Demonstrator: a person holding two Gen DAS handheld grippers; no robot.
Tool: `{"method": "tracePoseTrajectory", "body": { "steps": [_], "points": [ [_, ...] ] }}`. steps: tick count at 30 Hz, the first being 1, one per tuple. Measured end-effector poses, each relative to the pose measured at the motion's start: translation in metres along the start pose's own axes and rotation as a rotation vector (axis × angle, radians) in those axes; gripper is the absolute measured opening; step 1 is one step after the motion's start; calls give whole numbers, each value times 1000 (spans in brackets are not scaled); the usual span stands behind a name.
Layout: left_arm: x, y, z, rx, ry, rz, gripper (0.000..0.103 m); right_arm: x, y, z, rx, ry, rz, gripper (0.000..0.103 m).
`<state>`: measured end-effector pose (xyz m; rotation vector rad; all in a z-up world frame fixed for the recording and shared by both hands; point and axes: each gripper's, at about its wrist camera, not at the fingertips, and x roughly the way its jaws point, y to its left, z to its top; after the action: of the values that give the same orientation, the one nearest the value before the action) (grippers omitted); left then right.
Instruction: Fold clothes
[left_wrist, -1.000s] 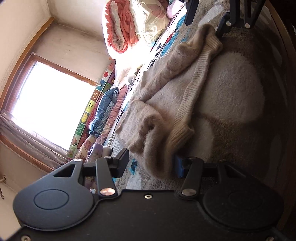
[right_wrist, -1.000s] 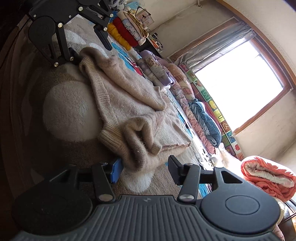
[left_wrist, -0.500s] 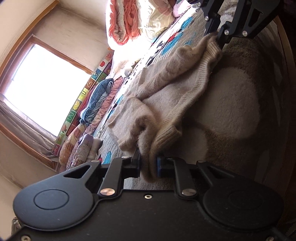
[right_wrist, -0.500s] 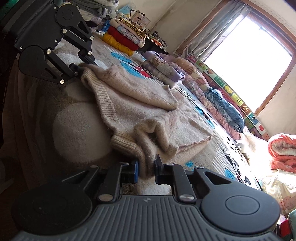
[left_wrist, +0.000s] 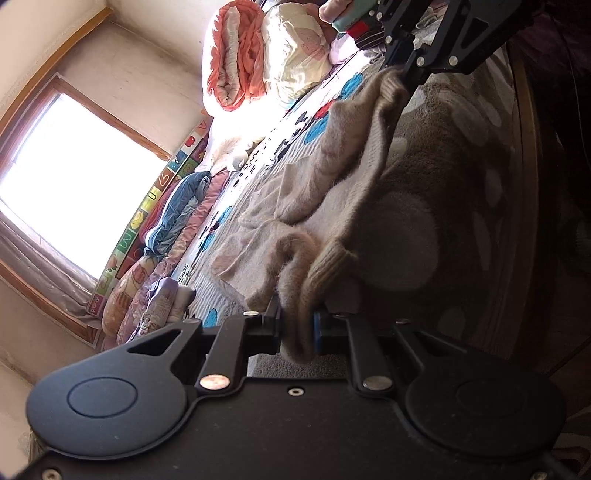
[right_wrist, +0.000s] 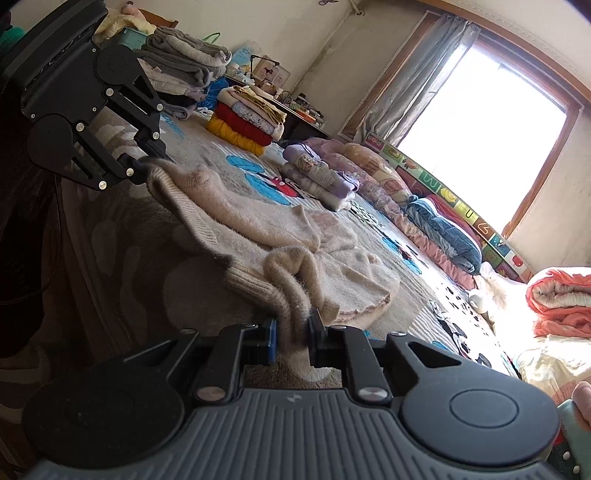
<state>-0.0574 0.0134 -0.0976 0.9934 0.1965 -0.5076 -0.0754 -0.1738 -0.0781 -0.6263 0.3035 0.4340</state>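
Note:
A fuzzy beige sweater (left_wrist: 332, 206) lies on a patterned blanket. My left gripper (left_wrist: 297, 328) is shut on one ribbed hem corner of it. It also shows in the right wrist view (right_wrist: 144, 166), pinching the far corner. My right gripper (right_wrist: 291, 332) is shut on the other hem corner of the sweater (right_wrist: 258, 229). It shows in the left wrist view (left_wrist: 397, 79) at the top, holding the far end. The hem between the two grippers is lifted slightly off the blanket.
The grey-brown spotted blanket (left_wrist: 443, 229) covers the bed. Rolled quilts (right_wrist: 436, 229) line the wall under the window. Stacks of folded clothes (right_wrist: 243, 118) stand at the far end. An orange and cream bedding bundle (left_wrist: 236, 59) lies at the other end.
Both grippers have closed on the hem corners of the sweater, which were loose between open fingers a second ago. Both have since lifted and tilted, raising the hem.

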Motion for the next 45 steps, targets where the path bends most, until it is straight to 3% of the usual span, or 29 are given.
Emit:
{"method": "tracePoseTrajectory", "body": {
  "steps": [9,19,23,30,32,33,37,40,44,45],
  "points": [
    [8,56,12,-248,-56,-15,16,-1,-36,17,118,-118,-59,17],
    [68,126,9,-623,-84,-116,17,45,-113,26,456,-191,-17,17],
    [106,143,-2,-798,-55,-193,18,80,-139,18,615,-165,33,18],
    [171,156,-34,-1135,-5,-343,18,159,-168,-32,1003,-74,131,18],
    [182,159,-46,-1242,-12,-393,18,171,-169,-45,1084,-59,146,22],
    [185,161,-49,-1276,-14,-407,18,171,-170,-50,1116,-69,148,29],
    [188,165,-55,-1362,-33,-447,18,163,-176,-65,1226,-121,174,59],
    [191,167,-62,-1416,-32,-460,18,156,-175,-70,1236,-135,226,69],
    [186,169,-61,-1399,-47,-454,18,164,-164,-63,1163,-90,286,69],
    [184,169,-60,-1386,-52,-451,18,166,-160,-61,1134,-74,294,54]
  ]
}}
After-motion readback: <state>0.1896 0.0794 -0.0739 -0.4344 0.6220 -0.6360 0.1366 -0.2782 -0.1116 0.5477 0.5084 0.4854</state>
